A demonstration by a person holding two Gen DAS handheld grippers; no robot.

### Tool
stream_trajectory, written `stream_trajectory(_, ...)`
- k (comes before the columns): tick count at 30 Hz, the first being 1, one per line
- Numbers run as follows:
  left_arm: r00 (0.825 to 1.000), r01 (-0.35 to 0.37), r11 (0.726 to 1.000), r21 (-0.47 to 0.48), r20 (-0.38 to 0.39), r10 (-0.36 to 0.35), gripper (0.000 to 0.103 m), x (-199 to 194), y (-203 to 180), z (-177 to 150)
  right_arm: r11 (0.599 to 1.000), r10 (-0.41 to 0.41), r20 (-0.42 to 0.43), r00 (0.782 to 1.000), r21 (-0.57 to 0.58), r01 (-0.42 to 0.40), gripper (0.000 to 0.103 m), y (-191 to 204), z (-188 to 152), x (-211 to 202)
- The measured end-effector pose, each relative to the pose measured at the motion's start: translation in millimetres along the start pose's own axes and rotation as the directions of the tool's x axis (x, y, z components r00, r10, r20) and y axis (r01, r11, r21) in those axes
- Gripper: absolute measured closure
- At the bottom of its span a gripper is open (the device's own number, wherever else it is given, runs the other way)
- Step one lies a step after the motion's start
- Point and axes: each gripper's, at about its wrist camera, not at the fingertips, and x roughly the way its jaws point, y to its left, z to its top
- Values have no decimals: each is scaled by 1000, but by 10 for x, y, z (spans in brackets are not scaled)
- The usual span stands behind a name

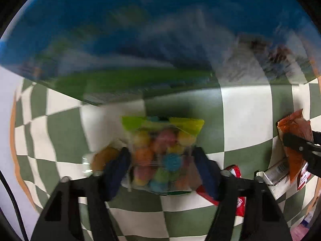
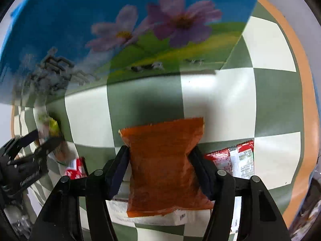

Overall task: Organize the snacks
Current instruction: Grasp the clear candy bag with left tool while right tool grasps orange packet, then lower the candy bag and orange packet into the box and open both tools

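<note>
So I had the left gripper (image 1: 160,160) clamped on a candy bag (image 1: 162,154) and the right gripper (image 2: 160,166) squeezing an orange snack pouch (image 2: 164,166), both above the checkered cloth (image 2: 220,104), near the blue flowered box (image 2: 140,30).

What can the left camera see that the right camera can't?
Only the left camera shows the bag of colorful candies up close, pinched in the left gripper.

Only the right camera shows the purple flowers printed on the blue box, and the whole orange snack bag squeezed in the right gripper.

Both show the blue box, the green and white checkered cloth, red snack packets lying on it, and a glimpse of the other gripper with its bag.
</note>
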Motion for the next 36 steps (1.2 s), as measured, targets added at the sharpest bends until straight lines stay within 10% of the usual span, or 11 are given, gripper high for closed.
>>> stream_trajectory(12,971,185,953,-239,-103,-214,54,113,188,-591,999,0,-52,999,-46,-2,45,152,-240,-46)
stream_trajectory(19,972,179,955,-236,-105,-208,55,262,189,-609,999,11,-68,998,-41,-14,46,254,-295,120)
stream_trajectory(29,964,242,933,-267,-38,-261,56,-291,150,-802,992,125,18,992,11,-125,48,232,-392,-281)
stream_trajectory(36,925,379,900,-217,74,-372,56,-1143,61,-276,966,257,146,955,4,-260,48,96,-263,-1206)
